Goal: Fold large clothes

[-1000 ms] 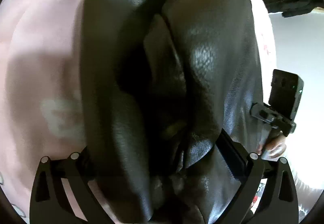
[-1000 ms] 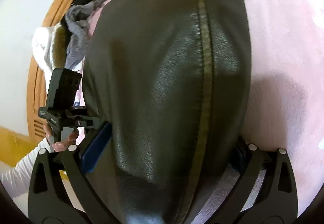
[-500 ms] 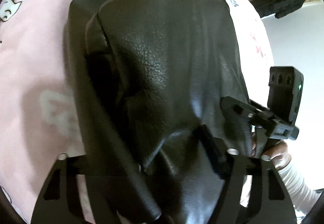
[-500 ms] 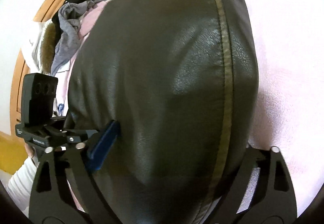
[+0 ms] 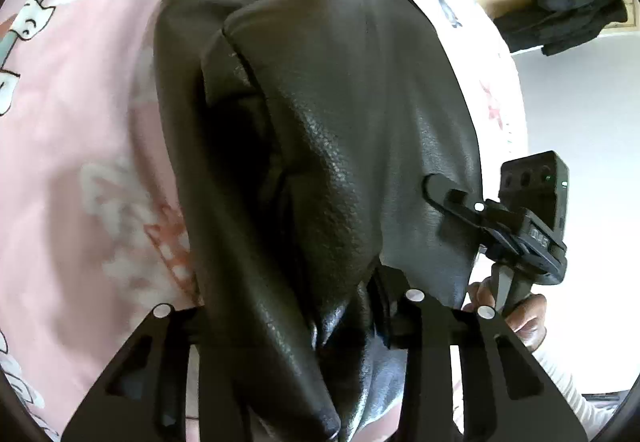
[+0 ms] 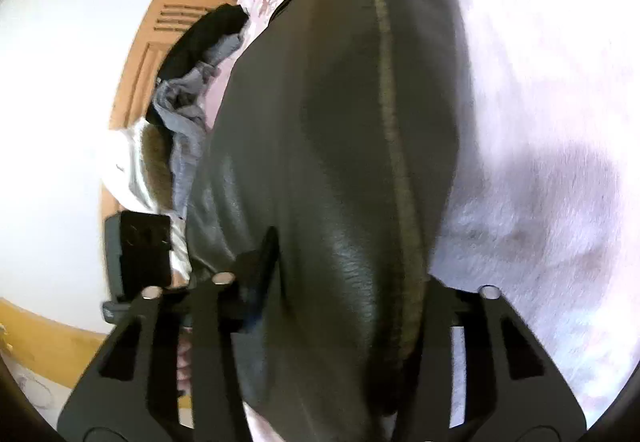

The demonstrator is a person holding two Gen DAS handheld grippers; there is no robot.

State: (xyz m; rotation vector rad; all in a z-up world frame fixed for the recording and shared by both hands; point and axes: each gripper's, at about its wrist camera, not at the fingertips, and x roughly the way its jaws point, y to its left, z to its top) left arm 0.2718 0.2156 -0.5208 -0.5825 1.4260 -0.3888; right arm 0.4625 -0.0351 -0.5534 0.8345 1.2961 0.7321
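The black leather jacket fills the middle, leaving open pink bedspread on its left.

Strong daylight, wall blown out; fisheye edges warped; motion blur, perhaps, on pile.

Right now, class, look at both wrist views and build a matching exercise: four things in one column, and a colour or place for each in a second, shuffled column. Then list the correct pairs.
Things
1. leather jacket
2. bedspread
3. seam stripe down the jacket
4. grey garment

Colour or place
A. pink, with a printed pattern
B. olive, running lengthwise
C. black, between the jaws of both tools
D. piled beside a black garment at the bed's edge

Pairs: 1-C, 2-A, 3-B, 4-D
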